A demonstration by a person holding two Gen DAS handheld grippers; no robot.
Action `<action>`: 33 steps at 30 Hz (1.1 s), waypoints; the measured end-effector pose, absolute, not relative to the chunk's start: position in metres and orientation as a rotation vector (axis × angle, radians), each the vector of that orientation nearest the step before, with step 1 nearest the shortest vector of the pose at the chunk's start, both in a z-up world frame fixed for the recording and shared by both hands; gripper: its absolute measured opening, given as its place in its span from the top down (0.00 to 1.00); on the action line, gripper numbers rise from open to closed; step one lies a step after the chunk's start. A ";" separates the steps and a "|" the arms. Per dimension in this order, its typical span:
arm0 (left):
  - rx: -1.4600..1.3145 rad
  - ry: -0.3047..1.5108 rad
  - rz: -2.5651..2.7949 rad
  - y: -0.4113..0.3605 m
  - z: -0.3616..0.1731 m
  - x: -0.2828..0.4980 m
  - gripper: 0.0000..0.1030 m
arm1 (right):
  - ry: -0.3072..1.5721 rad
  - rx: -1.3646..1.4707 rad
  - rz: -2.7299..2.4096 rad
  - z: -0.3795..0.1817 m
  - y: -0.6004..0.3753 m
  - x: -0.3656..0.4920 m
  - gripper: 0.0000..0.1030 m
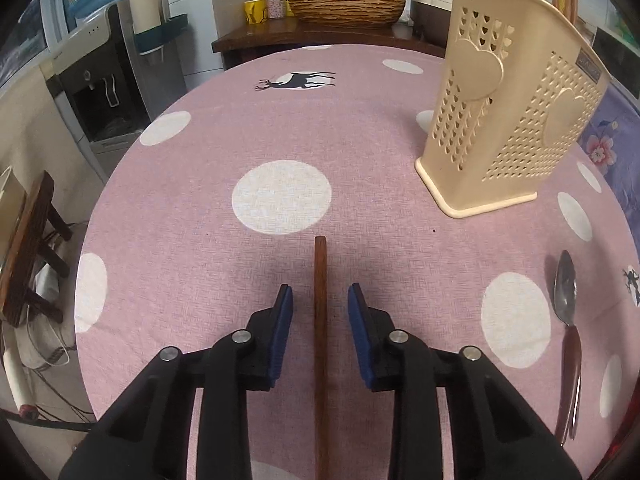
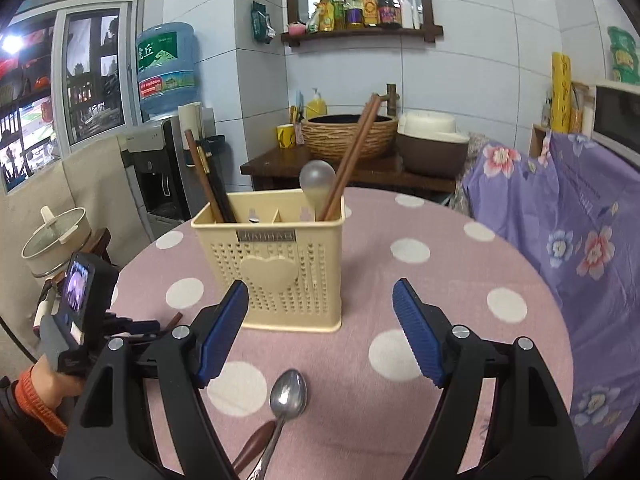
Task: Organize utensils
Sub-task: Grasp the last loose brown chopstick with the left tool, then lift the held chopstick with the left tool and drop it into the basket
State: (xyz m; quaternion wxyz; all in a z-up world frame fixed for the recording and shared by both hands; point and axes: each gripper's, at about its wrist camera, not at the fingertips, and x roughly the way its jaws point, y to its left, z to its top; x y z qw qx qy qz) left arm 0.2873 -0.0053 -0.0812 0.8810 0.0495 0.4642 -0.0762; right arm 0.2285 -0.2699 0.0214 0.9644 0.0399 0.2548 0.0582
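A brown wooden chopstick (image 1: 321,320) lies on the pink dotted tablecloth (image 1: 200,184), pointing away from me. My left gripper (image 1: 320,294) straddles it, open, with a gap between each blue pad and the stick. A cream perforated utensil holder (image 1: 508,120) stands at the far right. In the right wrist view the holder (image 2: 280,264) carries brown chopsticks (image 2: 352,152) and a pale spoon (image 2: 318,178). My right gripper (image 2: 320,288) is wide open above a metal spoon (image 2: 289,394) with a brown handle lying on the cloth. The same spoon (image 1: 566,292) shows at the right edge of the left wrist view.
A hand with an orange cuff (image 2: 44,388) holds the left tool at the table's left edge. Behind the table stands a dark wooden counter (image 2: 280,164) with a wicker basket (image 2: 348,136). A water dispenser (image 2: 156,168) is at the left and a purple floral cloth (image 2: 560,216) at the right.
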 end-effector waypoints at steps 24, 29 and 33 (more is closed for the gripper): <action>0.034 0.839 -0.202 -0.009 -0.038 0.265 0.92 | 0.550 0.227 0.069 -0.008 -0.296 0.194 0.27; -0.012 0.698 -0.250 -0.006 0.017 0.231 0.92 | 0.549 0.248 0.068 -0.009 -0.301 0.190 0.27; -0.040 0.608 -0.278 -0.004 0.050 0.210 0.92 | 0.548 0.261 0.071 -0.009 -0.303 0.186 0.27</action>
